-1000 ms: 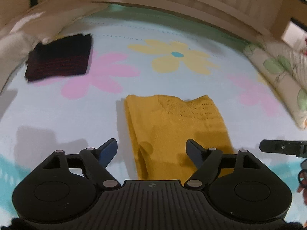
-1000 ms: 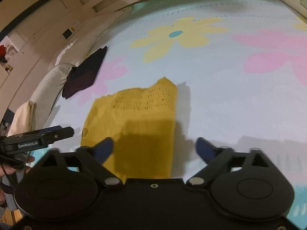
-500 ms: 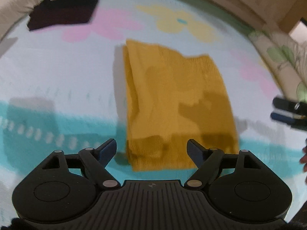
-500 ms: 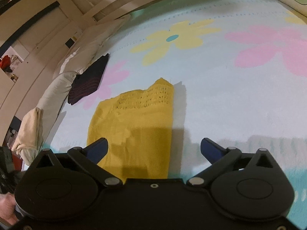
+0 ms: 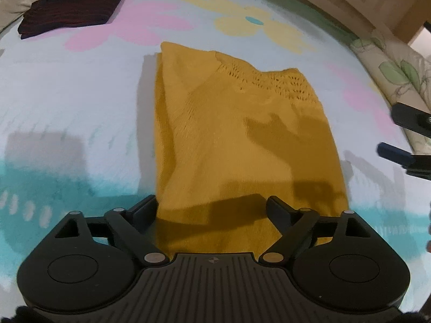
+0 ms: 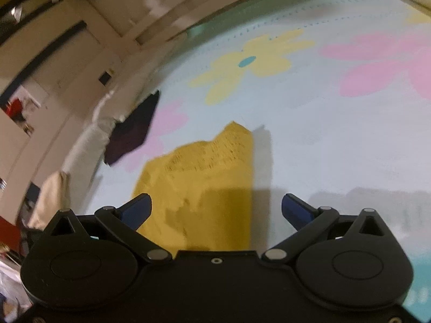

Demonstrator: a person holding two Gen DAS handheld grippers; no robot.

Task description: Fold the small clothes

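Change since earlier frames: left gripper [image 5: 211, 208] brought in lower over the near hem of the yellow knit garment [image 5: 239, 145], which now fills more of the left wrist view; right gripper [image 6: 216, 208] tilted, more wall in its view.
Left gripper state: released, fingers spread wide, nothing between them; near hem of the garment lying under the gap.
Right gripper state: released, blue fingertips [image 6: 137, 210] well apart, nothing grasped; positioned above the garment's near right corner.
Yellow knit garment: folded lengthwise, flat on the floral bedsheet [image 5: 80, 102], near the sheet's near edge; open-knit band at the far end; folded edge along its left side.
Dark striped garment [image 5: 72, 8]: folded, at the far left corner of the bedsheet, well apart from the yellow one.
Pillow [image 5: 396, 72]: leaf print, along the right edge of the bedsheet.
Bedsheet: pale blue with pink and yellow flowers, teal band at the near edge.
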